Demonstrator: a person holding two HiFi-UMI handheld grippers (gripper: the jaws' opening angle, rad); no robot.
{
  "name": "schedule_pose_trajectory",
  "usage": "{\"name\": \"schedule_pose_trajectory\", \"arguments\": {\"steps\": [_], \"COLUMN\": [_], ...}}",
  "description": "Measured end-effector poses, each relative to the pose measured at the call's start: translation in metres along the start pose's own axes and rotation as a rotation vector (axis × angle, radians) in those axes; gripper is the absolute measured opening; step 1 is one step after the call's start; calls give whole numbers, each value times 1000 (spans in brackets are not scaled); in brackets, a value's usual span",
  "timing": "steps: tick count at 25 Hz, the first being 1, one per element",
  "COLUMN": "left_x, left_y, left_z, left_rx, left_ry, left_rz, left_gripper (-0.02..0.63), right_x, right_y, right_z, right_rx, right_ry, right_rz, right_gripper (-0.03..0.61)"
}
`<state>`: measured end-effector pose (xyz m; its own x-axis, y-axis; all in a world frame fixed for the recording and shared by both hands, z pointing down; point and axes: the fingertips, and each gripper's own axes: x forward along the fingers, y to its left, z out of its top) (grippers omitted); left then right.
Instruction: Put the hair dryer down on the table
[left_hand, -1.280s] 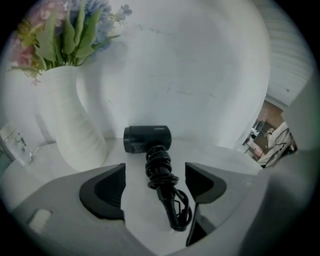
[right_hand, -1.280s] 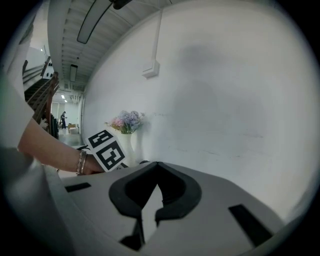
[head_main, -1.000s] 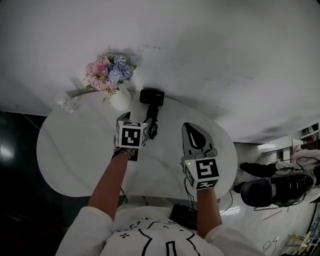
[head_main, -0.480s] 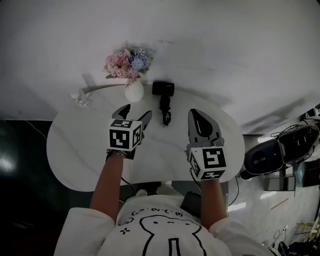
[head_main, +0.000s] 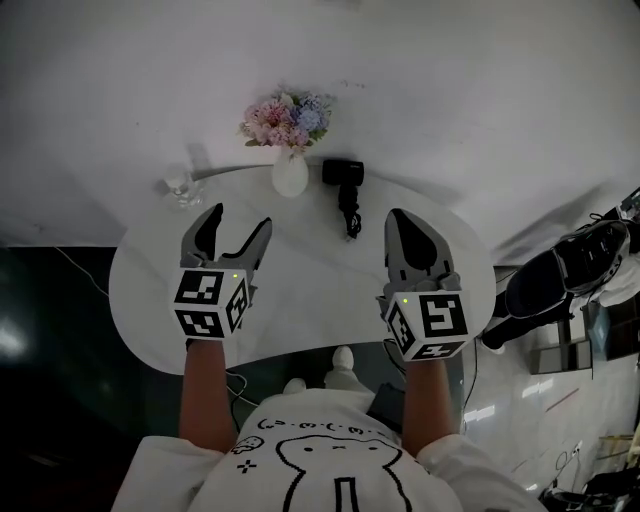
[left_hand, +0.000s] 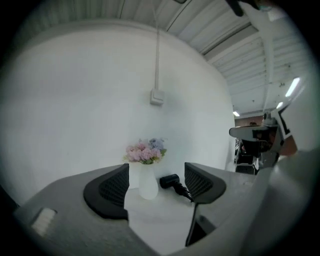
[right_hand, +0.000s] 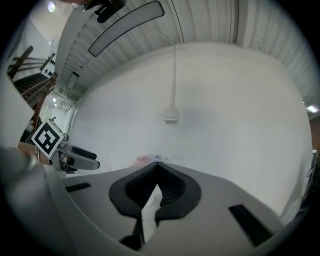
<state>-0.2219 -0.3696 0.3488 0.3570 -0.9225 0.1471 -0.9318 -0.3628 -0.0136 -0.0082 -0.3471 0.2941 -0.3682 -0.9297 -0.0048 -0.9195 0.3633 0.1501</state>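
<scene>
The black hair dryer (head_main: 345, 186) lies on the white oval table (head_main: 300, 290) at its far edge, its handle and cord pointing toward me; it also shows in the left gripper view as the hair dryer (left_hand: 173, 182). My left gripper (head_main: 237, 218) hovers over the table's left half, open and empty, well to the left of the dryer. My right gripper (head_main: 410, 222) is over the table's right side, shut with nothing between its jaws. From its own view, the right gripper (right_hand: 156, 167) has its tips closed together.
A white vase with pink and blue flowers (head_main: 289, 152) stands just left of the dryer, seen also as the vase (left_hand: 148, 176). A small glass (head_main: 181, 188) sits at the far left edge. A dark chair (head_main: 560, 275) stands off the table's right side. A white wall lies beyond.
My left gripper has drawn back and to the left, away from the hair dryer, which stays lying on the table. Its jaws stand wider apart. The right gripper stays shut.
</scene>
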Motion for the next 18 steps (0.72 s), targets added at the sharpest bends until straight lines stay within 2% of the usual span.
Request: {"name": "schedule_pose_trajectory", "arguments": {"steps": [2, 4, 12, 13, 14, 15, 18], "left_x": [-19, -34, -76, -80, -83, -86, -88], "left_y": [9, 15, 31, 34, 37, 40, 40], "left_z": [13, 24, 58, 63, 67, 70, 76], "left_rx": [80, 123, 148, 145, 136, 122, 79], "left_ry": [-47, -86, -202, -218, -234, -248, -275], "left_rz": [25, 31, 81, 101, 126, 147, 155], "left_gripper": [354, 354, 344, 299, 135, 34, 20], "right_x": [-6, -11, -27, -28, -29, -29, -28], "right_y": [12, 21, 32, 31, 30, 28, 23], "right_z": [7, 13, 34, 36, 38, 41, 47], "right_rx": [-20, -41, -63, -69, -74, -80, -92], "right_ry": [-11, -19, -49, -55, -62, -68, -95], "right_rz": [2, -1, -20, -20, -20, -18, 4], "right_gripper": [0, 0, 0, 0, 0, 0, 0]}}
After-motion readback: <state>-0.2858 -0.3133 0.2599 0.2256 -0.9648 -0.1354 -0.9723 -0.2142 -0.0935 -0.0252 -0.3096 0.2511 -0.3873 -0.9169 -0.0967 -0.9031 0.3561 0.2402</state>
